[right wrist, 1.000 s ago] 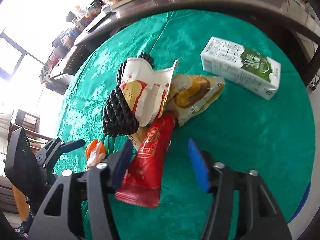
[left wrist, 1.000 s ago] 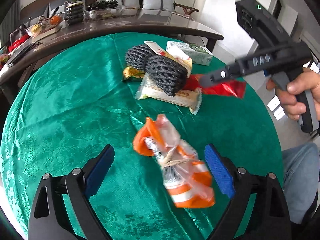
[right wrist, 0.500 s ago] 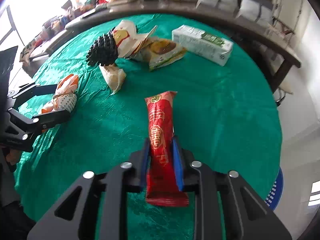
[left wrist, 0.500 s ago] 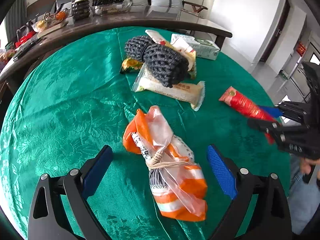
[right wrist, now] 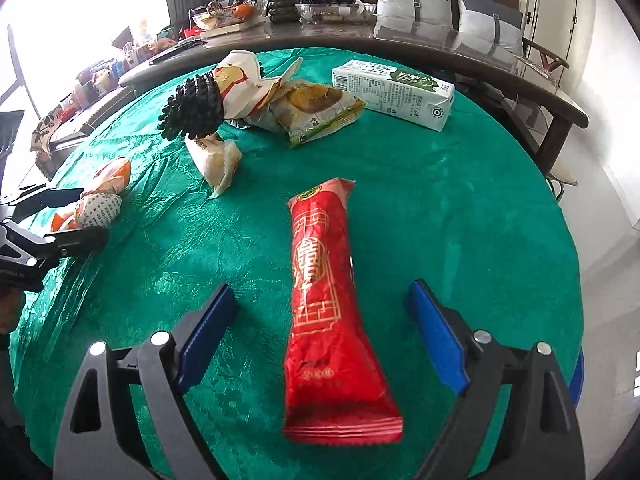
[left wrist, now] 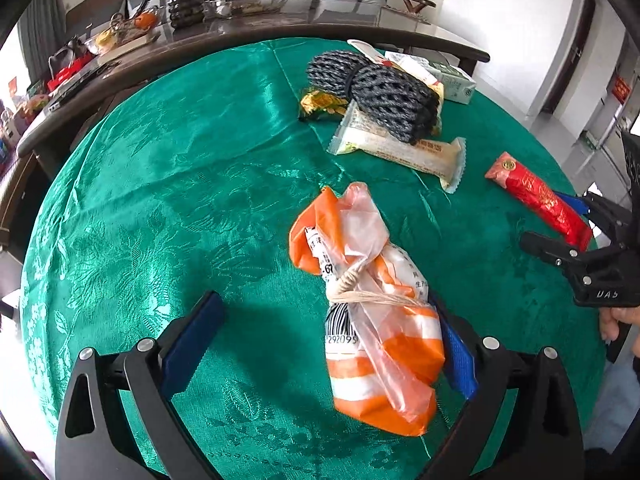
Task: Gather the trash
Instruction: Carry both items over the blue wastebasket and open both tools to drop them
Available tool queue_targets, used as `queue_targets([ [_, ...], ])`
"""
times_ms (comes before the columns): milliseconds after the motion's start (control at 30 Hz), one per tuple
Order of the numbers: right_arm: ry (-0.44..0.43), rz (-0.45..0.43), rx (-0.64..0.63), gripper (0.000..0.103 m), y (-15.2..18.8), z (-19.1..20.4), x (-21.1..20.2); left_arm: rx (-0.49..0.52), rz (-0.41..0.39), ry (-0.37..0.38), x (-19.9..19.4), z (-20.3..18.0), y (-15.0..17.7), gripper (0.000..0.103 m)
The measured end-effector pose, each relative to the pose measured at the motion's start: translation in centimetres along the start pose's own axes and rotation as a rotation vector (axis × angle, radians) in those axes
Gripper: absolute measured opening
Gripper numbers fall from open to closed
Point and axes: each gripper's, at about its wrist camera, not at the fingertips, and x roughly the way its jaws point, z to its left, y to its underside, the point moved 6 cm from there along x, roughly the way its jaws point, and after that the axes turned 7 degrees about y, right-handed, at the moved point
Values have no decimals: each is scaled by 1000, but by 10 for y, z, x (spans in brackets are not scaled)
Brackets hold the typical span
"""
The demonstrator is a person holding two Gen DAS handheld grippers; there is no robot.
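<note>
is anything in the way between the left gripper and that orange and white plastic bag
Nothing visible. The orange and white bag already lies between the open left gripper fingers, against the right one, on the green tablecloth.

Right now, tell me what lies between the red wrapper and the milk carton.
Only bare green tablecloth separates the red wrapper from the milk carton, per the right wrist view.

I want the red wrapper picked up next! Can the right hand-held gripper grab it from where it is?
Probably yes. The red wrapper lies between the open fingers of the right hand-held gripper, and nothing sits on it or blocks it on the green tablecloth.
</note>
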Motion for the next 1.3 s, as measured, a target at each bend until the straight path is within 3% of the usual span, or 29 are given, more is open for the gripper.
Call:
queue_targets([
  [233, -90, 101, -3, 86, -28, -17, -15, -26, -19, 74, -5, -15, -8, 96],
  [333, -112, 234, -72, 86, -39, -12, -6, -38, -2, 37, 1, -14, -9, 95],
  [400, -126, 304, -103, 84, -41, -5, 5, -52, -1, 37, 2, -14, -10, 85],
  [433, -121, 325, -112, 75, -41, -4, 10, -56, -6, 39, 0, -13, -10, 82],
  [533, -127, 351, -96, 47, -43, -2, 16, -58, -20, 54, -3, -13, -11, 60],
  [567, -135, 351, -90, 27, -44, -2, 15, -57, -22, 70, -5, -14, -11, 47],
  [667, -139, 314, -77, 17, -42, -4, 4, -54, -34, 91, -9, -15, -12, 43],
  [967, -180, 215, 38, 13, -31, -39, -24, -39, -76, 191, -22, -51, -21, 42],
  [1167, -198, 155, 164, 13, -29, -84, -40, 17, -67, 257, -17, -111, -41, 42],
  [1300, -147, 107, 225, 13, -29, -131, -57, 23, -66, 308, -5, -159, -65, 43],
])
